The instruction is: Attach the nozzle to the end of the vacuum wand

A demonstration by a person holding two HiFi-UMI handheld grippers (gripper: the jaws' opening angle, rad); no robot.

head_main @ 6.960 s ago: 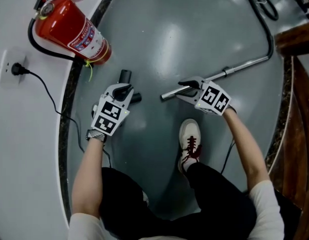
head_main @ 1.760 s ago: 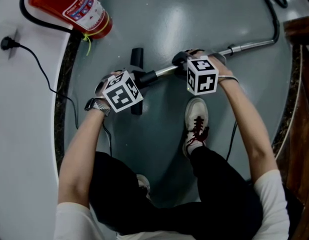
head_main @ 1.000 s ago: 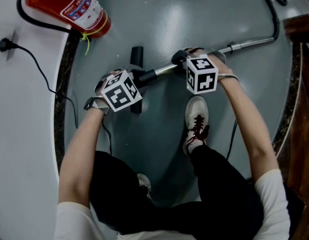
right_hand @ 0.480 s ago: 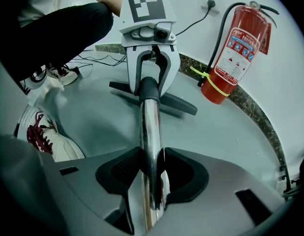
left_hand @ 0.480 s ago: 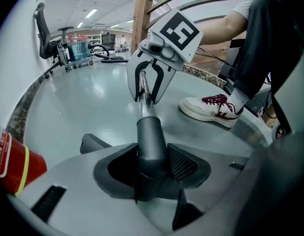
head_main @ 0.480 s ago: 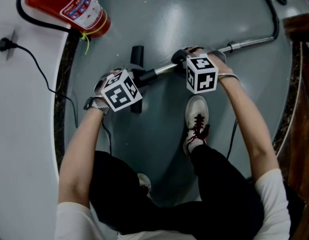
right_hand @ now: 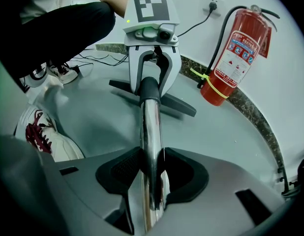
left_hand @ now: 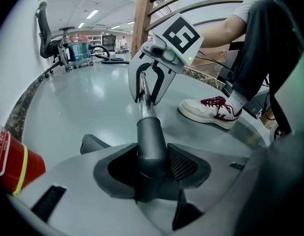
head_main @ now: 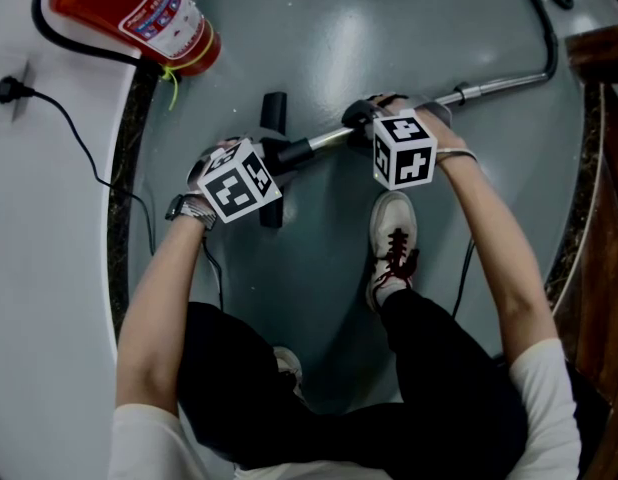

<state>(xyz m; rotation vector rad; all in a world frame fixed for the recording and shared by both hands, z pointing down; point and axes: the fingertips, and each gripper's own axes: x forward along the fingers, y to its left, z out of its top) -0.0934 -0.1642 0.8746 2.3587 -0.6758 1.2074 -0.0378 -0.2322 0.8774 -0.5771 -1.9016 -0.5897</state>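
The black T-shaped nozzle (head_main: 274, 113) lies on the grey floor, and the end of the chrome wand (head_main: 494, 87) sits inside its neck. My left gripper (head_main: 272, 158) is shut on that dark grey neck (left_hand: 151, 141), which fills the gap between its pads. My right gripper (head_main: 361, 120) is shut on the wand a little further along. In the right gripper view the shiny tube (right_hand: 152, 132) runs from my right gripper (right_hand: 153, 173) up to the nozzle collar (right_hand: 149, 90), which the left gripper (right_hand: 151, 82) clasps. In the left gripper view the right gripper (left_hand: 148, 95) grips the wand (left_hand: 141, 90) beyond my left gripper (left_hand: 152, 163).
A red fire extinguisher (head_main: 139, 13) leans at the wall, upper left, beside a dark stone border (head_main: 124, 198) and a plugged-in cord (head_main: 4, 90). The person's white shoe (head_main: 392, 243) stands just under the wand. A black hose (head_main: 544, 28) and a wooden post (head_main: 599, 63) are at the right.
Seven seconds ago the nozzle and the wand's end were apart, one in each gripper. Now they are joined in one line. Over the last second nothing has visibly moved.
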